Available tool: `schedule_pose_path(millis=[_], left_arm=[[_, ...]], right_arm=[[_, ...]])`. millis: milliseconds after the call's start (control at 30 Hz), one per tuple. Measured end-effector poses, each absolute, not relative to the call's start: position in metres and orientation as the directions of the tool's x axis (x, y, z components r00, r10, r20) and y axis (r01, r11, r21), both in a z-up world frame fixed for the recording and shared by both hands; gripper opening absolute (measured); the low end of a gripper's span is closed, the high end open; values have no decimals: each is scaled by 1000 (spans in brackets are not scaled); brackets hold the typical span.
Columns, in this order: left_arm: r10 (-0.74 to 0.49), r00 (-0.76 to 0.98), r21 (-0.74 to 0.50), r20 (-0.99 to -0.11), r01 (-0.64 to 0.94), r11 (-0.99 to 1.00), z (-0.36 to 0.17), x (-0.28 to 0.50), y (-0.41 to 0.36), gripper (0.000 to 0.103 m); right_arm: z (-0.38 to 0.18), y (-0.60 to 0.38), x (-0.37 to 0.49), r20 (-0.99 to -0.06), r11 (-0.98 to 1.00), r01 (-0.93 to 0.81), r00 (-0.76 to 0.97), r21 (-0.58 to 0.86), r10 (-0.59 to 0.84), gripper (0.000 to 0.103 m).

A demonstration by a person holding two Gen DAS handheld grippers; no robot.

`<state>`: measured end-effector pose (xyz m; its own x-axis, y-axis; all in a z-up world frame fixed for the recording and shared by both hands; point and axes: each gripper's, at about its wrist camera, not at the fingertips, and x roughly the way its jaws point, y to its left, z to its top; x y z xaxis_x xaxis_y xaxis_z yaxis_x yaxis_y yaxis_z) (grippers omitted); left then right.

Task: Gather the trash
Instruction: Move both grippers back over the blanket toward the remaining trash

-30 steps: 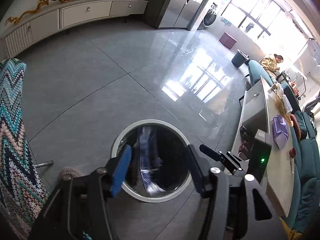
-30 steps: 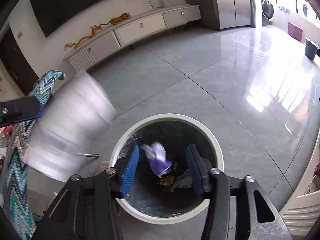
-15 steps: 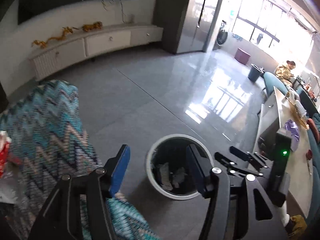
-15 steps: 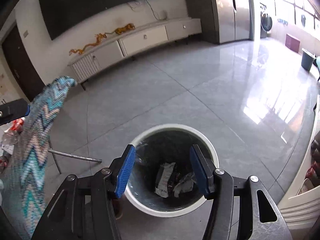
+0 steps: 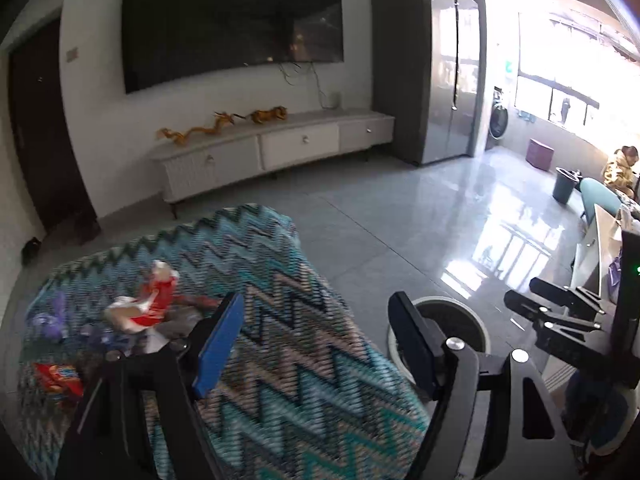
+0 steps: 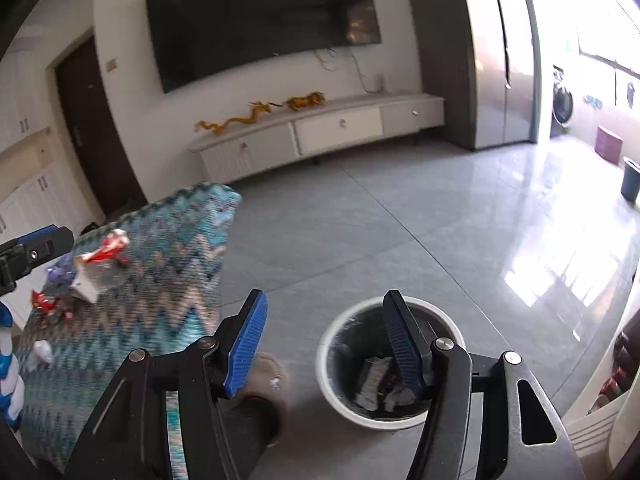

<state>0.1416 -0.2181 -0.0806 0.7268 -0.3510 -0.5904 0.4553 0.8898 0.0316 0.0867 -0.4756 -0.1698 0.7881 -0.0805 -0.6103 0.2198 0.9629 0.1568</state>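
Partly hidden bin (image 5: 476,322) (contents blurred) behind hand-held gripper (image 5: 316,340)

1. A large dark television (image 5: 234,26) hangs on the far white wall.
2. Below it runs a long white cabinet (image 5: 276,150) with drawers.
3. Two golden dragon figures (image 6: 256,114) lie on top of the cabinet.
4. A tall grey refrigerator (image 5: 436,92) stands to the right of the cabinet.
5. A dark door (image 5: 44,136) is set in the wall at far left.
6. The grey tiled floor (image 5: 420,232) shines under bright windows at right.
7. A seated person in yellow (image 5: 620,168) is at far right, near a dark bucket (image 5: 565,185).
8. A purple box (image 5: 541,154) sits on the floor by a washing machine (image 5: 498,122).
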Motion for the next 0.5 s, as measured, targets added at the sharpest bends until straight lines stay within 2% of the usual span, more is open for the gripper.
schedule_pose_path(millis=[167,500], left_arm=[[-311,770,41,-557,399,916,-71,127,-174,73],[-245,806,-17,-538,280,960,-73,105,-64,73]], right_arm=[[-147,-437,82,-584,978,151,811,144,-40,60],[-110,-353,84,-552,996,-14,832,84,58,60]])
